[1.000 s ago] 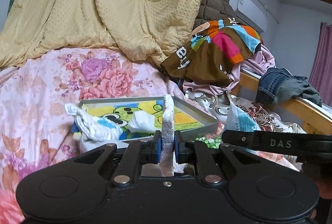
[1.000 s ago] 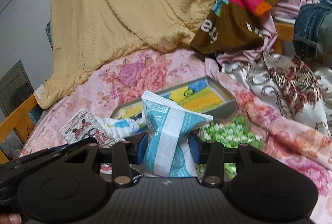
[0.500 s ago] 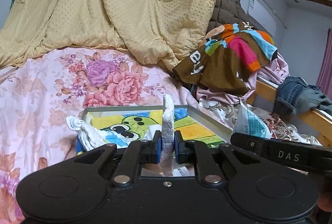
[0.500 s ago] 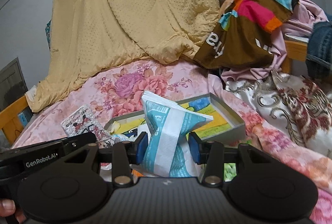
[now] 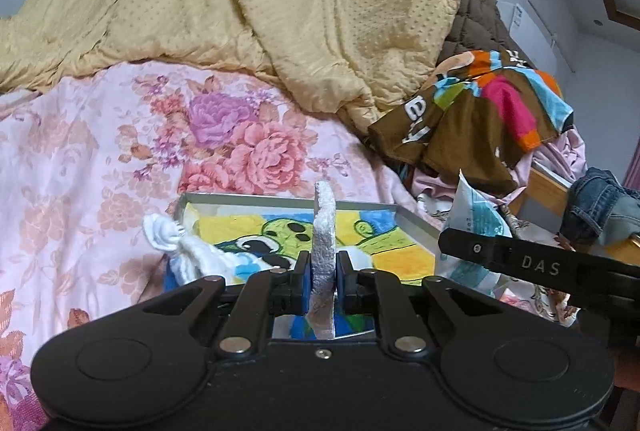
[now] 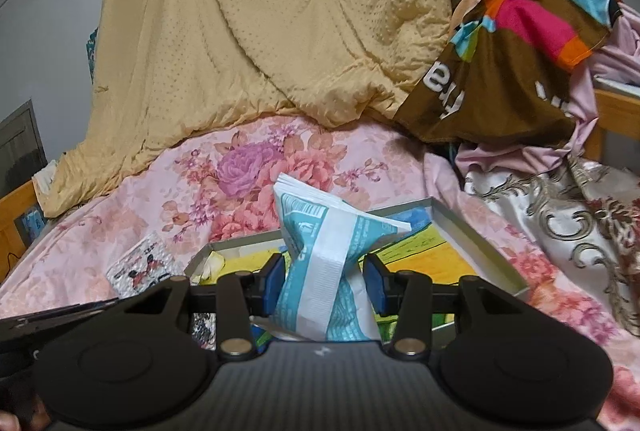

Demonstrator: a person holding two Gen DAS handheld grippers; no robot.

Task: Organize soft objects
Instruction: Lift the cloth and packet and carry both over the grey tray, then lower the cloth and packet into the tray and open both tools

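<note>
1. The left gripper [image 5: 324, 281] is clamped on a thin white foam pad [image 5: 325, 231], which is held upright on edge between the blue pads, its top pointing to 12 o'clock.
2. The right gripper [image 6: 323, 281] is clamped on a blue-and-white tissue pack [image 6: 328, 251], pinched at its waist, the wider end flaring toward 12 o'clock.
3. A shallow grey box [image 6: 472, 243] with a cartoon picture is seen lying on the floral bedsheet [image 5: 100, 159], directly beyond both tools at 12 o'clock.
4. A white cloth [image 5: 188, 251] is draped over the box's corner, at 10 o'clock from the left gripper.
</note>
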